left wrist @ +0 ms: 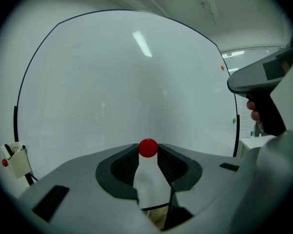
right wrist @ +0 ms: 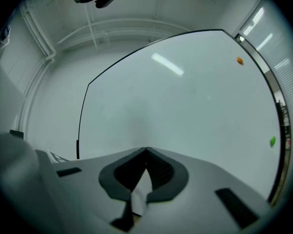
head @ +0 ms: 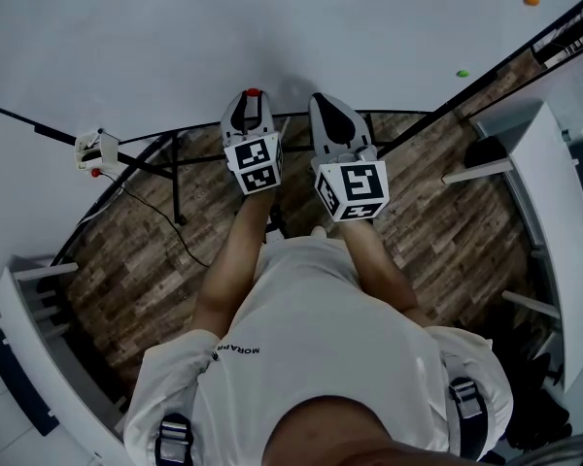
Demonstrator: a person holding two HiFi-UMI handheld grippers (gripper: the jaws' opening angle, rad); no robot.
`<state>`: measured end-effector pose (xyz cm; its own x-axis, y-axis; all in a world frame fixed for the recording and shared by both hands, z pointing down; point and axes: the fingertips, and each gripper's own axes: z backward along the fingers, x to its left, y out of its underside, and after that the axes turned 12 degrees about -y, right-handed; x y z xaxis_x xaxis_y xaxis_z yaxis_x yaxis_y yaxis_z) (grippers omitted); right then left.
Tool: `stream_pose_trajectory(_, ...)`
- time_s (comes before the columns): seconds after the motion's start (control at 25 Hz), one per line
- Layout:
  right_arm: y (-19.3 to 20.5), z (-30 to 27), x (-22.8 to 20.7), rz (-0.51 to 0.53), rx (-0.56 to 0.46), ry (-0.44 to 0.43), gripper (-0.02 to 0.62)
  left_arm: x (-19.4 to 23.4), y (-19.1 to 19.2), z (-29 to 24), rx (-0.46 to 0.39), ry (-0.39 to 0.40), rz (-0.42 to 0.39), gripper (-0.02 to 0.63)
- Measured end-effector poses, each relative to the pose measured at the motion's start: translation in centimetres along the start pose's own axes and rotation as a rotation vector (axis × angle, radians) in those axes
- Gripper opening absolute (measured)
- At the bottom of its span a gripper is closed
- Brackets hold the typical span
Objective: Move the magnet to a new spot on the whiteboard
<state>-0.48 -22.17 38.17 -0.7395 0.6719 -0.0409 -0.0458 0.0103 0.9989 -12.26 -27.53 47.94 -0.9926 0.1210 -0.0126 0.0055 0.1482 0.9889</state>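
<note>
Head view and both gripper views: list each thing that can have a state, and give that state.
Left tool: shut on the round red magnet.
Right tool: shut, empty.
Small orange magnet: stuck to the white whiteboard, untouched.
Small green magnet: stuck to the whiteboard, untouched.

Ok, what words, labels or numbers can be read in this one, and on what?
"MORAP", last letters unclear: dark print on the person's white fabric shirt, upside down in the head view.
Two cubes with black-and-white square markers: patterns only, no letters.
Large white whiteboard: no writing.
</note>
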Motion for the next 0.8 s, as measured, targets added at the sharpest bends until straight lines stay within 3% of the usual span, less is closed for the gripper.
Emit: stream_pose_trajectory(0.8, -0.2, -0.1, -0.4, 0.001, -0.002, 0.009, 0.012, 0.3, 2.1, -2.1, 0.054, -0.014, 0.011, 0.120)
